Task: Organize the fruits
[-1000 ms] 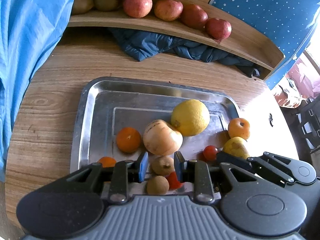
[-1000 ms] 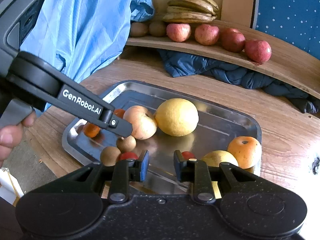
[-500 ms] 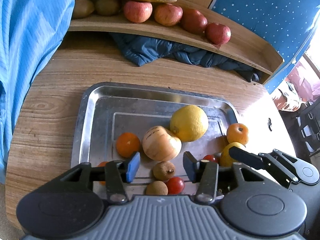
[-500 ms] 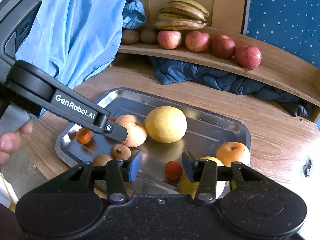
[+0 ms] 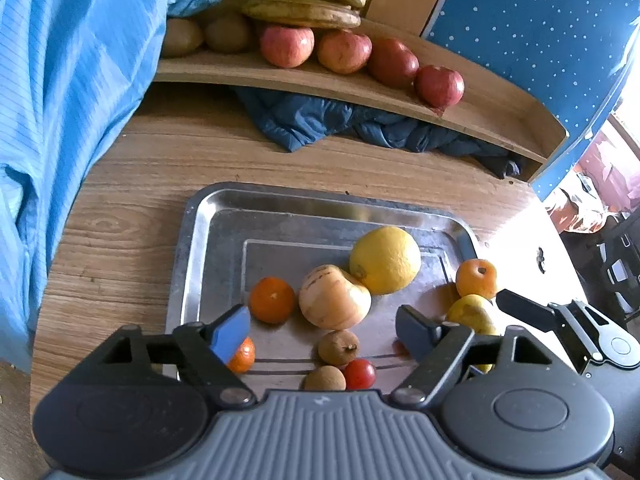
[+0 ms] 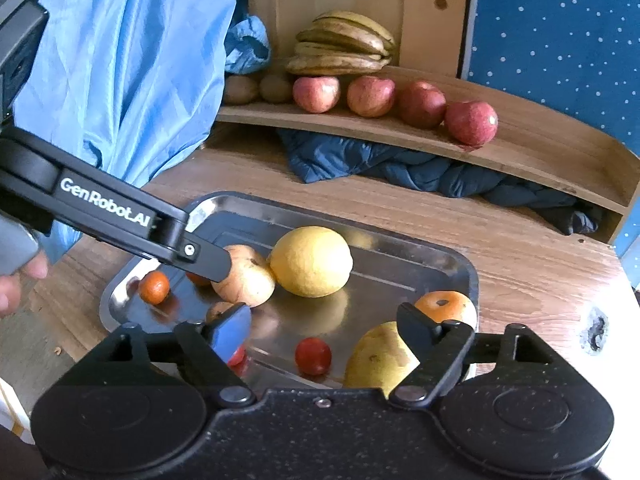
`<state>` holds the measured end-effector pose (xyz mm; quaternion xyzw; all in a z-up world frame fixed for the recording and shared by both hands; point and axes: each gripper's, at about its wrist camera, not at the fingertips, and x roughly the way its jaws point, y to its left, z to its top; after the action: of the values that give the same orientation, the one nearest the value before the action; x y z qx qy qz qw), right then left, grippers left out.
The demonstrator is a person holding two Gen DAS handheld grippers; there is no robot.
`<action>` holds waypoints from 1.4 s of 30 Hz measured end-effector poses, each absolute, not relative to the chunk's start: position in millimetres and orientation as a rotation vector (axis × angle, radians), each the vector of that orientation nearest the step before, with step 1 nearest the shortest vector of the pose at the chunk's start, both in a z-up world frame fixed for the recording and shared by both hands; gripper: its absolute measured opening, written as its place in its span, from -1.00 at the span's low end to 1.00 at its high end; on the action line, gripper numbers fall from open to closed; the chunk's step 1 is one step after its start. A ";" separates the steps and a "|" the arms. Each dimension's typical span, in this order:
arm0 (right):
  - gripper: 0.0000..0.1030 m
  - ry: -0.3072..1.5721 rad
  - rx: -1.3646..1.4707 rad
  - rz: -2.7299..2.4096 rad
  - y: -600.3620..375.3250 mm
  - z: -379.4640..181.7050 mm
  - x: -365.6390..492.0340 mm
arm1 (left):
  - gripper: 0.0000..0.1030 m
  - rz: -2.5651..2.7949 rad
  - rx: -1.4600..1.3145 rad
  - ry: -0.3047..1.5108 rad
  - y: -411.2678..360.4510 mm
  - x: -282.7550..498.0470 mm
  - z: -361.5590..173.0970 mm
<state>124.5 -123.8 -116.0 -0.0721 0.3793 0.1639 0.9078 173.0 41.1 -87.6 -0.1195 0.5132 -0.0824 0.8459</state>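
A steel tray (image 5: 208,248) (image 6: 420,252) on the wooden table holds a big yellow citrus (image 5: 385,260) (image 6: 311,261), a pale apple (image 5: 334,297) (image 6: 245,276), tangerines (image 5: 272,299), two brown kiwis (image 5: 339,346), red cherry tomatoes (image 5: 359,373) (image 6: 313,356), an orange (image 5: 476,278) (image 6: 446,307) and a yellow pear (image 6: 378,356). My left gripper (image 5: 322,330) hovers over the kiwis, its jaws opening, nothing gripped. My right gripper (image 6: 324,330) hangs over the tray's near side above a tomato, jaws opening too, pressing on nothing.
A curved wooden shelf (image 6: 520,148) at the back carries several red apples (image 6: 472,122), bananas (image 6: 340,48) and kiwis (image 6: 240,89). A dark blue cloth (image 6: 400,164) lies under it. Light blue fabric (image 5: 60,100) hangs at the left. A hand (image 6: 16,284) holds the left gripper.
Both grippers have gone from nearly shut to wide apart. Both views have tilted up a little, so the tray sits lower in them.
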 end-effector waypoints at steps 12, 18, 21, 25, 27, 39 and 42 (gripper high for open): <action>0.89 0.761 -0.079 0.294 -131.1 -112.5 120.0 | 0.94 -0.111 -0.222 1.083 48.9 173.6 -84.0; 0.95 0.737 -0.035 0.263 -138.4 -108.9 117.6 | 0.96 -0.092 -0.186 1.068 49.6 175.8 -79.7; 0.98 0.719 -0.017 0.251 -141.6 -105.7 114.4 | 0.96 -0.079 -0.162 1.058 47.2 176.7 -76.7; 0.98 0.696 -0.007 0.250 -147.0 -100.9 110.5 | 0.98 -0.052 -0.159 1.040 43.7 176.0 -70.9; 0.99 0.685 -0.002 0.252 -151.1 -99.0 110.0 | 0.98 -0.038 -0.152 1.032 41.3 174.7 -67.8; 0.99 0.673 0.005 0.320 -179.7 -86.9 116.8 | 0.99 0.063 -0.154 1.018 19.6 162.6 -54.0; 0.99 0.667 0.000 0.340 -186.3 -84.5 118.2 | 0.99 0.087 -0.158 1.016 14.7 160.0 -51.7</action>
<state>118.2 -186.3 -84.5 -0.0002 0.3256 0.1658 0.9309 160.0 14.7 -51.7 -0.0755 0.4856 0.0417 0.8699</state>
